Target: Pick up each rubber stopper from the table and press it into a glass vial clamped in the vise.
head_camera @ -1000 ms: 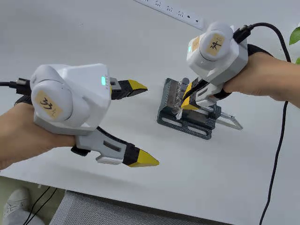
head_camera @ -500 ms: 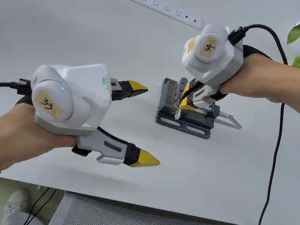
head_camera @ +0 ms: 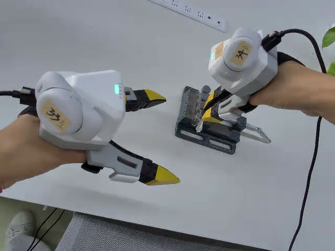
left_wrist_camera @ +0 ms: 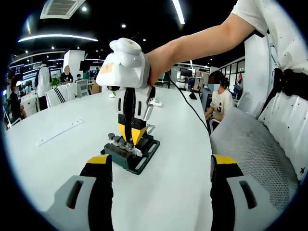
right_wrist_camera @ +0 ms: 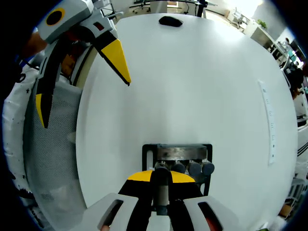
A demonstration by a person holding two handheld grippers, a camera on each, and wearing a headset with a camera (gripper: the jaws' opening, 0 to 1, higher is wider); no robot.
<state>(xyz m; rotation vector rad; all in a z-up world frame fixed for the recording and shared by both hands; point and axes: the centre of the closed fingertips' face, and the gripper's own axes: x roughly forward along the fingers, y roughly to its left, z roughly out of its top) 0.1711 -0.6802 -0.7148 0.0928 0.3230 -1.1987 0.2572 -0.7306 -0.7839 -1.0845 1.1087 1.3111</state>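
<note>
Nearest, at the lower left of the head view, the left claw (head_camera: pixel 171 139) hung above the white worktop (head_camera: pixel 120 31) with its yellow-tipped jaws spread wide and nothing between them. A tan sticker (head_camera: pixel 55 116) on its round end carried handwriting that looked like two 3s and a further stroke, though it was not surely readable. A green lamp (head_camera: pixel 115 89) glowed on its shell, brighter than half a second earlier, when a blue dot had shone on the round end. Past it, right of centre, the dark vise (head_camera: pixel 207 140) sat flat on the worktop, its metal handle (head_camera: pixel 256 135) sticking out toward the lower right. The glass vials (left_wrist_camera: pixel 120 143) stood upright in the vise, long axes vertical, in a row along the vise's own jaws, and dark tops showed on them in the left gripper view. The right claw (head_camera: pixel 205 113) pointed down onto that row, its jaws drawn close and clamped on a grey rubber stopper (right_wrist_camera: pixel 161 175). Three other stoppers (right_wrist_camera: pixel 194 168) sat beside it, toward the right of the right gripper view. A second sticker (head_camera: pixel 242 52) on this claw bore a handwritten mark that I could not read. Against the earlier frames, the right claw had kept its place over the vise. Farthest off, a white power strip (head_camera: pixel 193 11) lay at the upper edge, and a green leaf (head_camera: pixel 330 37) showed at the right edge.
</note>
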